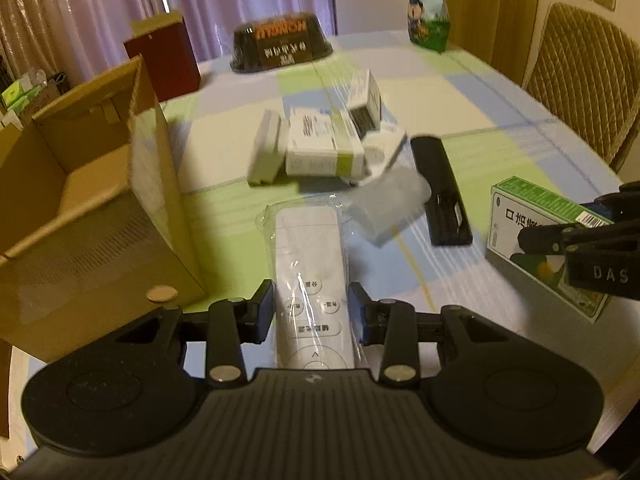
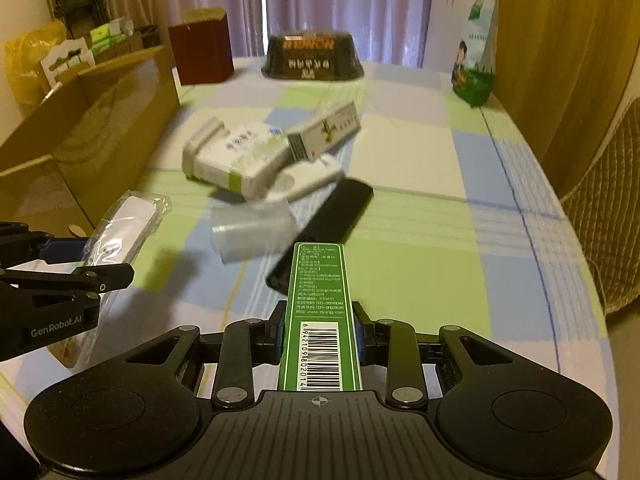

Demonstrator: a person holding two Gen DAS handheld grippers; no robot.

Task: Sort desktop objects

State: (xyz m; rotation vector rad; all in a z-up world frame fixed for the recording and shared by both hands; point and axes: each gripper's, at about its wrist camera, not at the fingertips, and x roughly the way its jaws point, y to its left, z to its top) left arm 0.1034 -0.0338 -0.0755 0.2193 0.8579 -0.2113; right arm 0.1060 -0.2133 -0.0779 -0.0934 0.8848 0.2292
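Observation:
My left gripper (image 1: pixel 314 314) is shut on a white remote control (image 1: pixel 310 264) wrapped in clear plastic, next to an open cardboard box (image 1: pixel 92 184) on its left. The right gripper (image 2: pixel 320 330) is shut on a green and white carton (image 2: pixel 320 300) with a barcode; the same carton (image 1: pixel 536 224) shows at the right of the left wrist view. In the middle of the checked tablecloth (image 2: pixel 420 240) lies a pile of white medicine boxes (image 1: pixel 320 144), a black remote (image 1: pixel 440 188) and a translucent plastic case (image 1: pixel 388 204). The wrapped remote (image 2: pixel 120 224) also appears left in the right wrist view.
A black bowl-shaped container (image 1: pixel 280 40) and a dark red box (image 1: pixel 164 52) stand at the far side. A green printed bag (image 1: pixel 428 4) stands at the far right. A woven chair (image 1: pixel 584 76) sits beyond the table's right edge. Curtains hang behind.

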